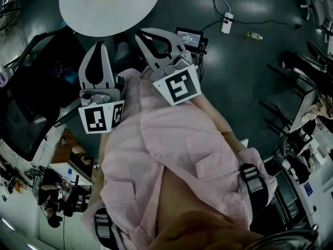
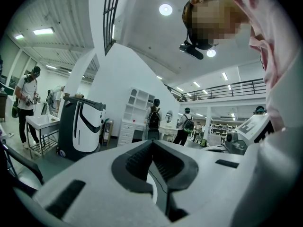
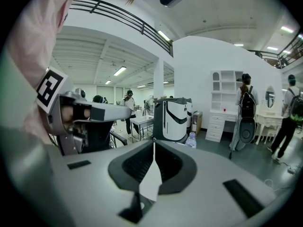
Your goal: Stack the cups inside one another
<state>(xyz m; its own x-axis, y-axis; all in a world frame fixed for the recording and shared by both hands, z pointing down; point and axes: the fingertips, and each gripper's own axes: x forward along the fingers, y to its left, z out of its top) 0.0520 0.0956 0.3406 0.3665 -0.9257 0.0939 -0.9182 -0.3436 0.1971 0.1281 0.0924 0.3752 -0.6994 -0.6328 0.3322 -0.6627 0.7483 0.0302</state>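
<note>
Two pale grey tongs: left tongs [image 2: 152,142], right tongs [image 3: 154,143], both pressed fully together, holding nothing. One round white desk [image 1: 125,14].

We see a round white table [image 1: 130,12], with a white power strip [image 1: 227,22] and a small bottle [image 1: 254,35] on the dark floor [image 1: 244,82].

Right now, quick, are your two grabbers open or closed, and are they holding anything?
Left gripper: closed, holding nothing.
Right gripper: closed, holding nothing.
</note>
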